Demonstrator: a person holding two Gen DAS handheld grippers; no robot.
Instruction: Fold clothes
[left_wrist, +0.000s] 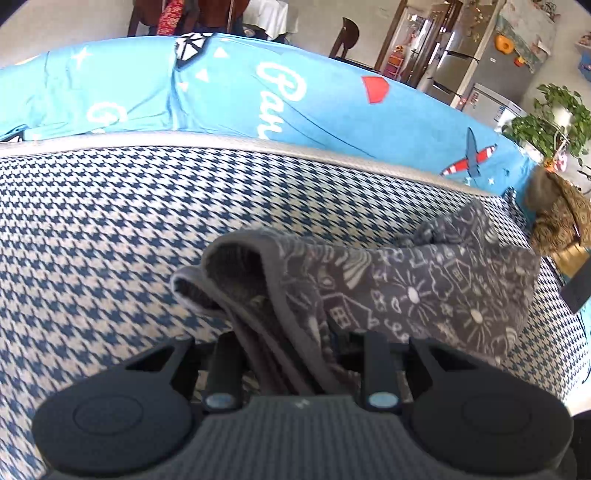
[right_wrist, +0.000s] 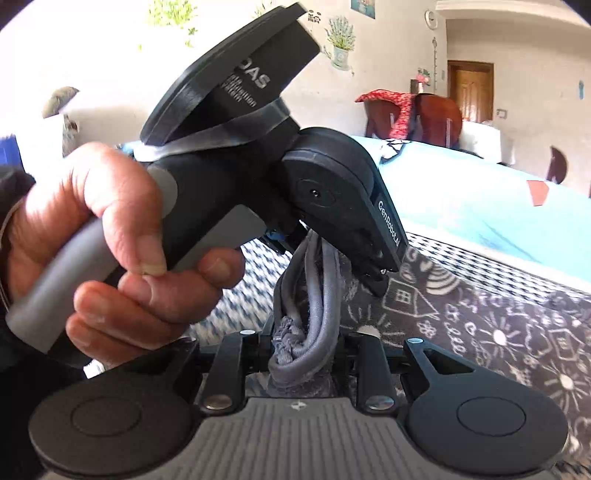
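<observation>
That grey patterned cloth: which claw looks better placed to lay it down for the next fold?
Probably the left claw: it grips the grey cloth with houndstooth surface open ahead. The right claw grips too, but faces the left tool.

Two wrist fisheyes, set very close over the bed.
The grey garment is shared; the left gripper is seen from the right.

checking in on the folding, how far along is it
Partway. Done: the grey patterned cloth already looks doubled, its hemmed edges stacked. In hand: the left gripper and the right gripper each pinch that bunched edge, close together, over the checked cover. Left: laying it flat and finishing the fold.
</observation>
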